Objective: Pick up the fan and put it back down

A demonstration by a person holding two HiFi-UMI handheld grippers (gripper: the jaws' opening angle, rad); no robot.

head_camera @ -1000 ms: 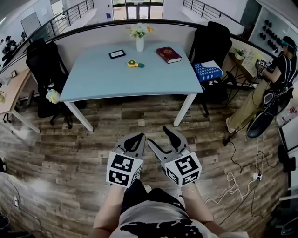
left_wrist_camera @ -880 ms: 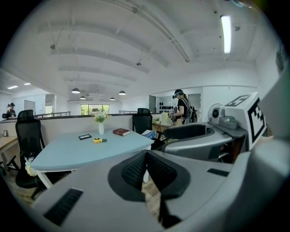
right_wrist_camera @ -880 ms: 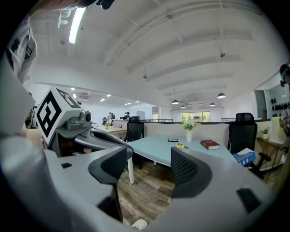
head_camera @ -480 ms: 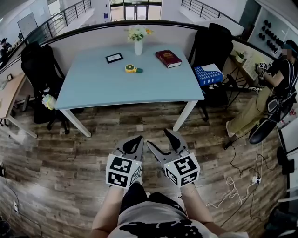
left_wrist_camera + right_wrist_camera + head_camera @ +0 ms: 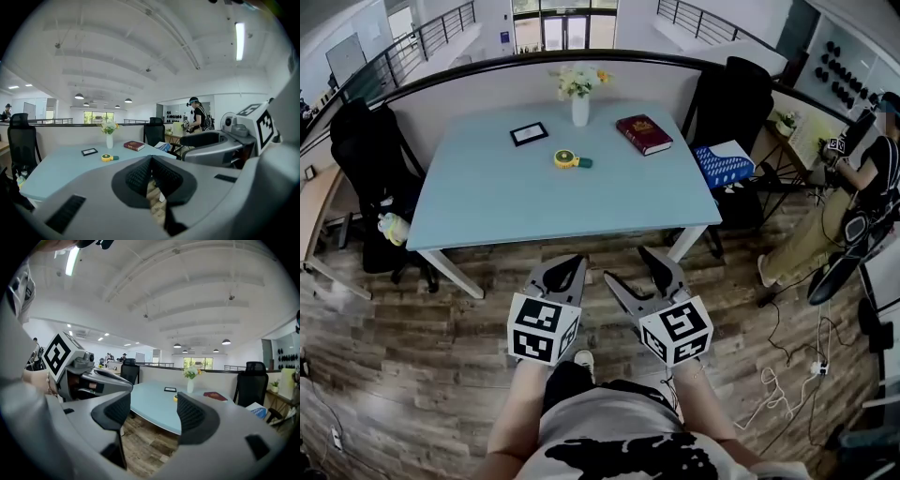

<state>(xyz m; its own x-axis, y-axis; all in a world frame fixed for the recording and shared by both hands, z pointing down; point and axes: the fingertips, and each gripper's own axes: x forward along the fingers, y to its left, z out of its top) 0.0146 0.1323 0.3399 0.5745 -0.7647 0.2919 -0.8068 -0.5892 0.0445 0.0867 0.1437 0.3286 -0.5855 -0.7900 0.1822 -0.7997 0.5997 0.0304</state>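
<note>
Head view. I am holding both claws low over the wood floor, short of the counter's [image 5: 506,202] near edge. The fan [image 5: 571,159] is lying flat on the far half of the counter, well apart from both claws. It is sitting almost straight ahead of the left claw [image 5: 572,264]. The right claw [image 5: 630,267] is pointing to the fan's right. The fan's yellow round head is lying to the left and its teal handle is pointing right, so the long axis is running across my line of reach. Judgement: the left claw is better lined up, but it is closed.

Left claw view. The left claw's [image 5: 151,161] jaws are sitting together, leaving only a thin slit, and nothing is caught in it. The fan [image 5: 108,157] is showing above and left of the tips, far off on the counter [image 5: 56,168].

Right claw view. The right claw's [image 5: 152,411] jaws are standing wide apart; they have just been opening, and only floor and counter edge are showing between them. The fan [image 5: 176,398] is peeking out just beside the right jaw's inner edge, far ahead on the counter [image 5: 150,404].

Judgement: the next move is calling for a long forward reach over the counter, with the jaws closing across the thin handle.
</note>
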